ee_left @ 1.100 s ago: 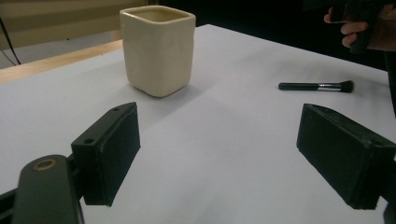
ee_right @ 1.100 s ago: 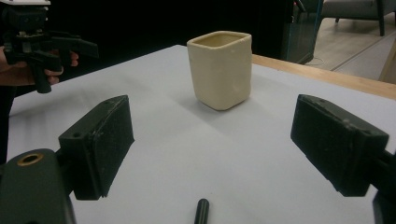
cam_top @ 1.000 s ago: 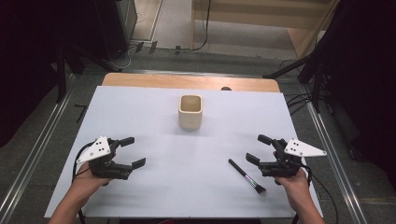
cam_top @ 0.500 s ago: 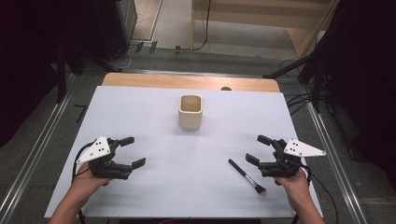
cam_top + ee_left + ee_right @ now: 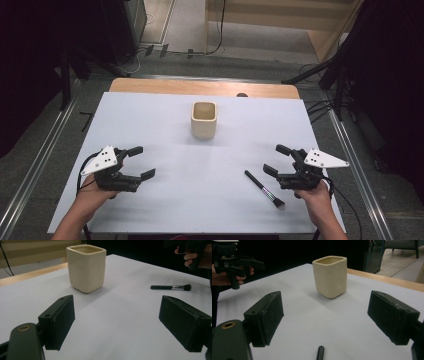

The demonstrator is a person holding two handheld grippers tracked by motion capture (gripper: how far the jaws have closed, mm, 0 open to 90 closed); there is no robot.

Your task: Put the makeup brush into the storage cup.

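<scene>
A cream square cup (image 5: 204, 120) (image 5: 86, 267) (image 5: 331, 275) stands upright at the middle back of the white table (image 5: 150, 125). A black makeup brush (image 5: 264, 188) (image 5: 171, 287) lies flat at the front right; its handle tip (image 5: 320, 352) pokes in below the right jaws. My left gripper (image 5: 141, 162) (image 5: 120, 322) hovers open at the front left, nothing between its jaws. My right gripper (image 5: 276, 160) (image 5: 329, 320) is open too, just right of the brush and apart from it. Both point toward the cup.
A wooden strip (image 5: 200, 87) edges the table's far side. Metal rails (image 5: 30, 175) run along both sides on the floor, with cables (image 5: 320, 107) at the right. Dark equipment stands beyond the table's corners.
</scene>
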